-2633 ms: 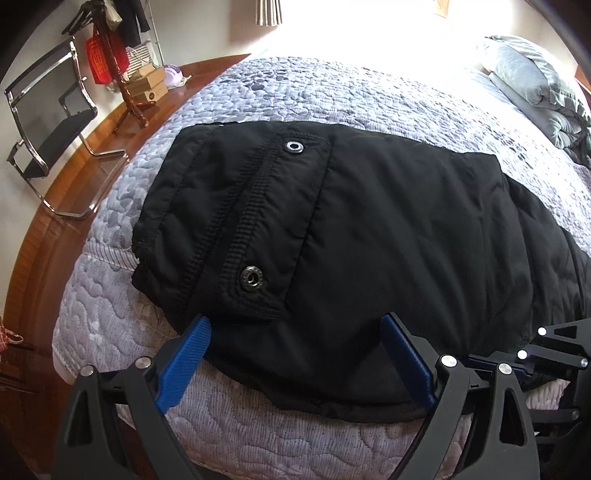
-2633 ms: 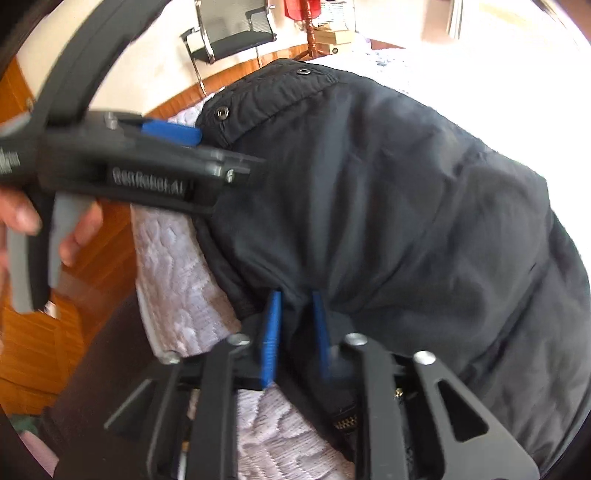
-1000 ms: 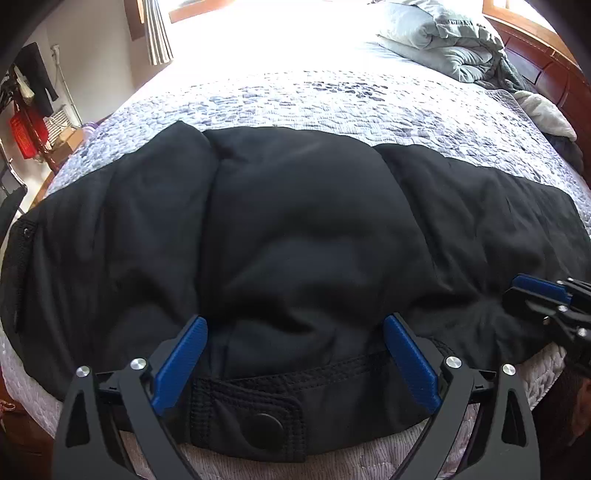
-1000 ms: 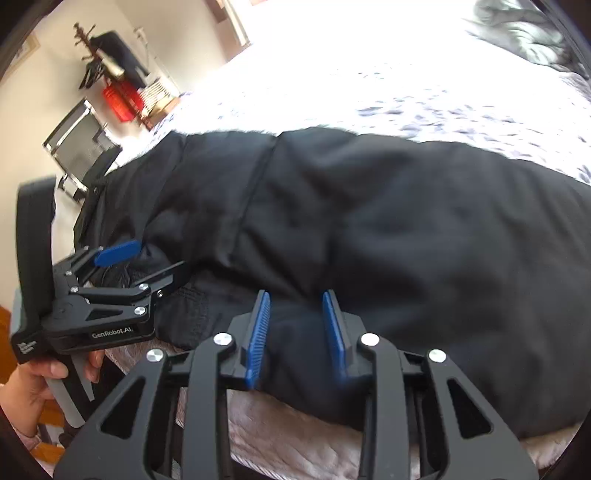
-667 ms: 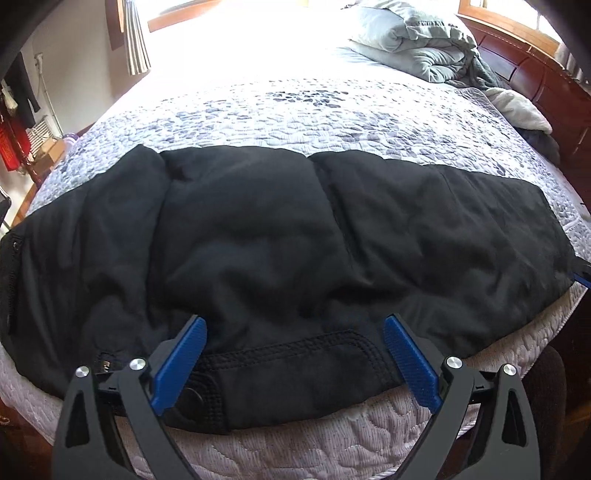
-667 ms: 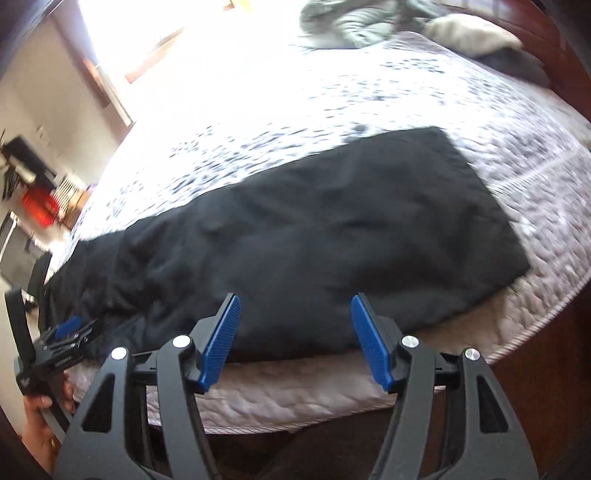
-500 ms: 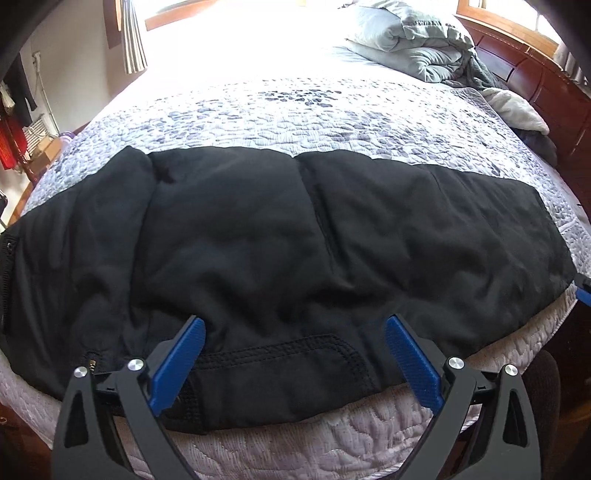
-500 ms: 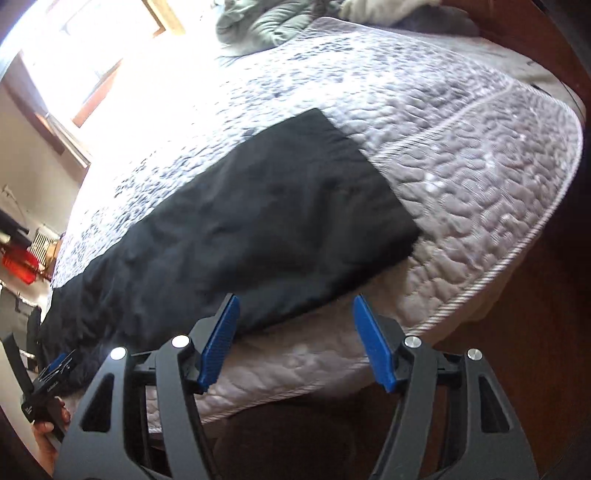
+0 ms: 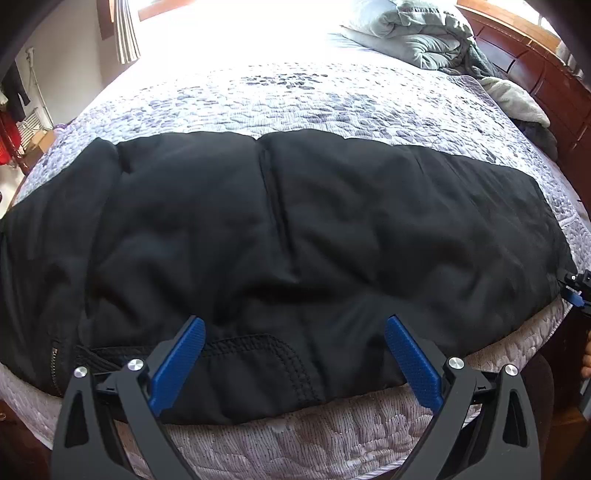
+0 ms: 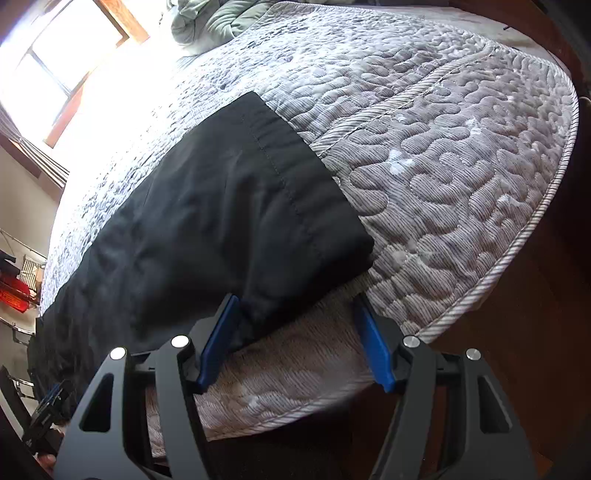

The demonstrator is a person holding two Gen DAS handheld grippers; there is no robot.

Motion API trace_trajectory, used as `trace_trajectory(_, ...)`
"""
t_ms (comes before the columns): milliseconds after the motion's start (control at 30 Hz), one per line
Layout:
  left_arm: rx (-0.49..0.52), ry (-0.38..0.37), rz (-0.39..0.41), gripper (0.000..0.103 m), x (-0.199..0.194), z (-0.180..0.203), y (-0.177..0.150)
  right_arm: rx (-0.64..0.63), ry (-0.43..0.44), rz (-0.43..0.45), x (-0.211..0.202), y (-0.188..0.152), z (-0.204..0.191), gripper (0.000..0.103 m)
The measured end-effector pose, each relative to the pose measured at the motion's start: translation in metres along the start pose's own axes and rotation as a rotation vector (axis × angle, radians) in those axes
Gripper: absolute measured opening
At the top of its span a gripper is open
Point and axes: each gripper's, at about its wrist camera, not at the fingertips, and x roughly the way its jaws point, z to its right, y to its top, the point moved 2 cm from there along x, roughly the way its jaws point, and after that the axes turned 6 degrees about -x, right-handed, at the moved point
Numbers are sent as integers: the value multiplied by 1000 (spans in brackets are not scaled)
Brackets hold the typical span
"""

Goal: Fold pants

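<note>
Black padded pants (image 9: 280, 236) lie stretched lengthwise along the near edge of the bed, waist end to the left, leg hem to the right. My left gripper (image 9: 295, 354) is open and empty over the near edge of the pants, near a stitched pocket flap. My right gripper (image 10: 295, 332) is open at the hem end of the pants (image 10: 229, 206); its left pad touches the near hem corner. The right gripper shows at the far right of the left wrist view (image 9: 576, 288). The left gripper shows at the lower left of the right wrist view (image 10: 51, 410).
The grey quilted bedspread (image 9: 332, 96) covers the bed, and it also shows in the right wrist view (image 10: 443, 155). Rumpled grey bedding (image 9: 417, 33) lies at the head. A dark wood bed frame (image 9: 546, 74) runs along the right. Wood floor (image 10: 535, 295) lies beside the bed corner.
My right gripper has let go of the pants, opened, and moved right along the leg to the hem. My left gripper has stayed open and shifted right from the waist end.
</note>
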Motion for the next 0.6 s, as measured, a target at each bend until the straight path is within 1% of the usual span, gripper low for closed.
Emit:
trace_trajectory(33,-2,0,-2,99,1,0,0,8,9,5,2,1,2,62)
trace_trajectory(100,-10,-3,-6,99,4,-1,0,5,24,26,3,5,2,53)
trace_trajectory(167,-11,3,-7,99,7,0,0,-18,65,34,2,8,-2,24)
trace_trajectory(200,-11,10,-6,99,7,1,0,-31,73,37,0,12,-6,19)
trace_trajectory(233,-14,17,-4,99,6,2,0,-59,57,44,-4,15,-11,15)
trace_trajectory(267,-20,3,-1,99,4,5,1,-107,27,54,-10,17,-19,15)
trace_trajectory(367,-69,-76,-4,99,-1,17,8,-239,-57,80,-24,23,-46,14)
trace_trajectory(433,-84,-97,-25,99,3,31,14,-266,-87,76,-25,25,-53,14)
trace_trajectory(500,-66,-71,-55,99,14,46,16,-252,-91,61,-19,25,-47,14)
trace_trajectory(567,-26,-14,-96,100,32,58,12,-217,-86,33,-11,22,-39,14)
trace_trajectory(600,-12,14,-85,100,37,61,9,-195,-72,22,-8,17,-33,14)
